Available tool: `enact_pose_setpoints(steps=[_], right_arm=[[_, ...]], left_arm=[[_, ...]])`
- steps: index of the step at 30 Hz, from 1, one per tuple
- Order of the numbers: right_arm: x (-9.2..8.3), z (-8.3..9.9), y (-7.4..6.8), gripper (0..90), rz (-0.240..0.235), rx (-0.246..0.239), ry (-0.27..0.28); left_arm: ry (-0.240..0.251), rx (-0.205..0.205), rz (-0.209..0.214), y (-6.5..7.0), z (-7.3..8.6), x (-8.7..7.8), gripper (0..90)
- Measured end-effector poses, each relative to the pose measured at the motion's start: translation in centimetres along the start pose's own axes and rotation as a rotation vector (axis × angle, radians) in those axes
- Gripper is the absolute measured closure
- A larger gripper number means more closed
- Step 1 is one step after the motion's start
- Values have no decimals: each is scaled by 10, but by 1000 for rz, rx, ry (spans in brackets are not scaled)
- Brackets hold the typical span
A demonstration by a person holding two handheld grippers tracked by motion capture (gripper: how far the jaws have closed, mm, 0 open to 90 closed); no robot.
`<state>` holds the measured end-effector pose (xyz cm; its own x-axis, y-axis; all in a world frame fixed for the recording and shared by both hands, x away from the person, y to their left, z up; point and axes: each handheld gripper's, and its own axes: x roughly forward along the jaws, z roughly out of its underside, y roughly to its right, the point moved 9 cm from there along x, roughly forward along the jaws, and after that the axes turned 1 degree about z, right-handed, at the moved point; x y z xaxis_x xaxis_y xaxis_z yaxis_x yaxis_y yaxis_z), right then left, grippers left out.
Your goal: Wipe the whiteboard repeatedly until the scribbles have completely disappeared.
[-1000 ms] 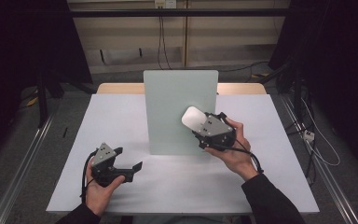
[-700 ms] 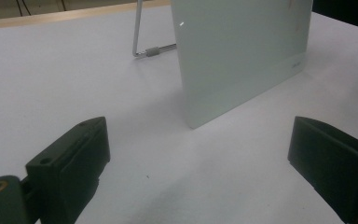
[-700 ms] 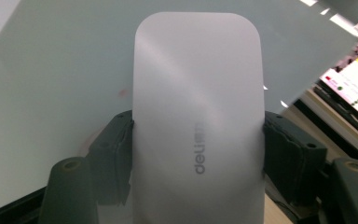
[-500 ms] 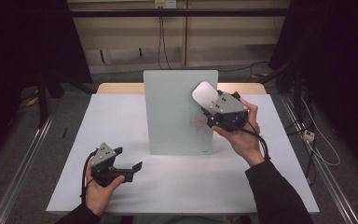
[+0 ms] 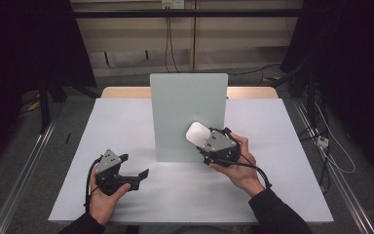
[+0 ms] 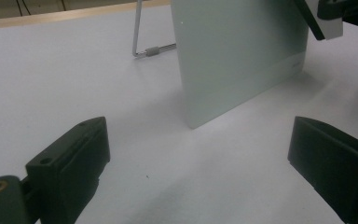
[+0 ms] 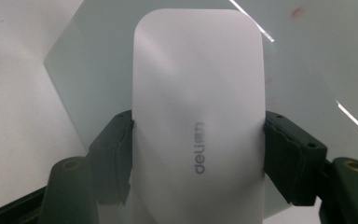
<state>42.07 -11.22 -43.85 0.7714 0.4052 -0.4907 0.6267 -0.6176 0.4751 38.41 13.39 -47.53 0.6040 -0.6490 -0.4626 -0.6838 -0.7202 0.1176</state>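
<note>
A pale green-grey board (image 5: 187, 112) stands upright at the middle of the white table (image 5: 282, 190). My right gripper (image 5: 203, 140) is shut on a white rounded eraser (image 5: 197, 133) and holds it against the board's lower right face. In the right gripper view the eraser (image 7: 198, 107), marked "deli", sits clamped between both jaws of the right gripper (image 7: 198, 158), with the board (image 7: 98, 60) behind it. My left gripper (image 5: 135, 165) rests on the table at front left, open and holding nothing. Its view looks between the wide jaws (image 6: 200, 163) toward the board (image 6: 237, 51).
A wire stand (image 6: 142, 46) props the board from behind. A faint red mark (image 7: 299, 10) shows on the board's face. The table's wooden far edge (image 5: 253, 91) lies behind the board. Metal rails and cables run along the floor on both sides.
My right gripper rose with the eraser to the board's upper right, then came down and left to its lower part. The left gripper has stayed in place.
</note>
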Motion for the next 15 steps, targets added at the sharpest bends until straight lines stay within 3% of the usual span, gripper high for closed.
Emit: enact_pose_setpoints(steps=[3, 5, 13, 15], right_arm=[[0, 0, -1, 313, -10, -12, -11], [-1, -5, 4, 314, 9, -16, -9], [-12, -44, 51, 313, 120, 29, 55], [-13, -46, 55, 313, 127, 36, 63]], left_arm=[[0, 1, 0, 0, 0, 0, 53], [-1, 2, 2, 0, 0, 0, 53], [-2, 3, 0, 0, 0, -1, 53], [-1, 0, 1, 0, 0, -1, 53]])
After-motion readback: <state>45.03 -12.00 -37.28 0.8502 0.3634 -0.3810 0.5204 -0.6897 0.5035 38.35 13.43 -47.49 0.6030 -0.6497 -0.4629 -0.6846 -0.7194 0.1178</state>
